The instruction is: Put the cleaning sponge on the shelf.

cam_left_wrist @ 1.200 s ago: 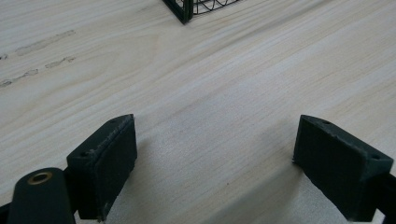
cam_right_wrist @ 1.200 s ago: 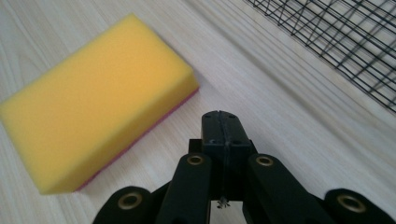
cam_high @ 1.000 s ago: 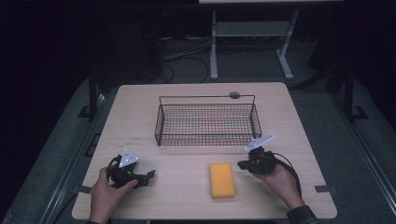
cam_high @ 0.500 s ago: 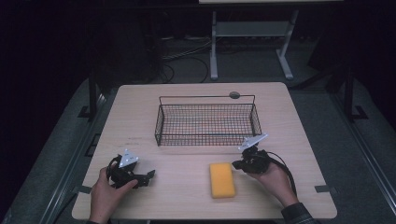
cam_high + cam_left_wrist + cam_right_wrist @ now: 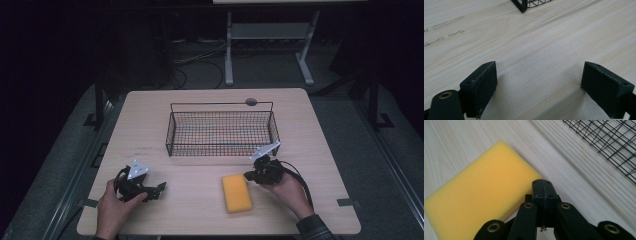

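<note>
A yellow sponge (image 5: pixel 236 192) lies flat on the wooden table (image 5: pixel 200 135), in front of a black wire basket (image 5: pixel 222 129). My right gripper (image 5: pixel 248 175) hovers just at the sponge's upper right corner, held by a hand from the lower right. In the right gripper view its jaws are pressed together with nothing between them, just above the edge of the sponge (image 5: pixel 481 195). My left gripper (image 5: pixel 161 189) rests at the table's front left in a hand. Its jaws stand wide apart over bare wood (image 5: pixel 536 75) in the left gripper view.
The basket has nothing in it and its corner (image 5: pixel 522 6) shows at the top of the left gripper view; its mesh (image 5: pixel 609 142) runs along the right gripper view's upper right. A dark round grommet (image 5: pixel 251 102) sits behind the basket. A metal stand (image 5: pixel 270 35) is beyond the table.
My right gripper has moved left toward the sponge's corner. The left gripper has stayed where it was.
</note>
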Demonstrator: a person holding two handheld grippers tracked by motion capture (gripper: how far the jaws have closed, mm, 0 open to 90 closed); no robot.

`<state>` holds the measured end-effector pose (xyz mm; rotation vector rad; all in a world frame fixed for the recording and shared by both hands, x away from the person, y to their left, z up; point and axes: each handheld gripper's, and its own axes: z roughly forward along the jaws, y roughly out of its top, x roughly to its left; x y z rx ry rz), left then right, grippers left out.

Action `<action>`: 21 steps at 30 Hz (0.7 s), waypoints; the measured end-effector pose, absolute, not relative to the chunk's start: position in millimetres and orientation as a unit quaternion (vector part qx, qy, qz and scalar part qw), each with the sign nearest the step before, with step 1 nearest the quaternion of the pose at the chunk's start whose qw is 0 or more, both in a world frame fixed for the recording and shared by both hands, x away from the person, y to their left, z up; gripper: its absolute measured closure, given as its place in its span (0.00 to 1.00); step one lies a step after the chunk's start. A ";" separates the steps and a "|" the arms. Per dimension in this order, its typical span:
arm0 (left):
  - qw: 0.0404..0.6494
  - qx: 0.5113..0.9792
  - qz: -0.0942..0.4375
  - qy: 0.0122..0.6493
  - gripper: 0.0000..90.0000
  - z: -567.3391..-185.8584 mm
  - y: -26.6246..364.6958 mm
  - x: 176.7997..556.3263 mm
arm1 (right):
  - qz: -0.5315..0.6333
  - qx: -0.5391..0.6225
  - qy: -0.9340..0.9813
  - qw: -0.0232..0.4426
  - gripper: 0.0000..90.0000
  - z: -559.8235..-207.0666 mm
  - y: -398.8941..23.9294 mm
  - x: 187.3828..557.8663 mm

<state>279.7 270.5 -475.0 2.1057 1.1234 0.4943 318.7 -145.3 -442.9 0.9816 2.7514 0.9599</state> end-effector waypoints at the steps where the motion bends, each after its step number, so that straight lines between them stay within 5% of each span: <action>1: 0.345 0.811 0.190 0.433 0.14 -475.0 270.5 279.7 | 0.312 0.319 0.894 0.033 1.00 -442.9 -145.3 318.7; 21: 0.345 0.811 0.190 0.433 0.14 -475.0 270.5 279.7 | 0.310 0.300 0.902 0.025 1.00 -444.5 -118.0 325.7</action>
